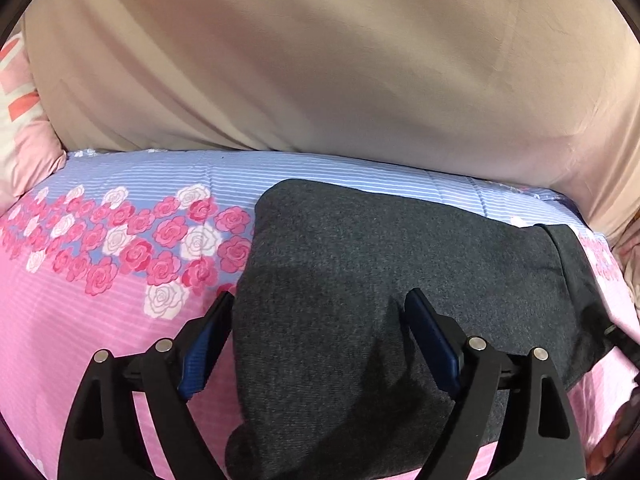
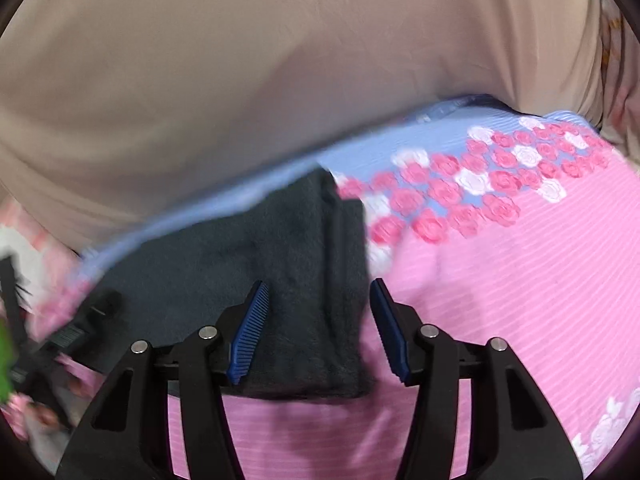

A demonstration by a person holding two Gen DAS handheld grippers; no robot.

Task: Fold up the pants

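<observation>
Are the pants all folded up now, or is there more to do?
Nearly done, it seems. The gray pants already lie in a compact folded bundle on the flowered bedspread. Both the left gripper and right gripper are open over the pants, holding nothing. At most a final tidy fold or smoothing may remain.

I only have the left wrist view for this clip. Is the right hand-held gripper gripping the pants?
Observer: No. The right hand-held gripper is open, and nothing is pinched between its pads.
Operator: Where does it sit relative to the pants?
Observer: It straddles a side edge of the folded dark grey pants, with one finger over the cloth and the other over the pink striped bedsheet.
Operator: Anything else there that I can't see?
Observer: A bright green object shows at the picture's left border. It is too blurred to identify.
</observation>
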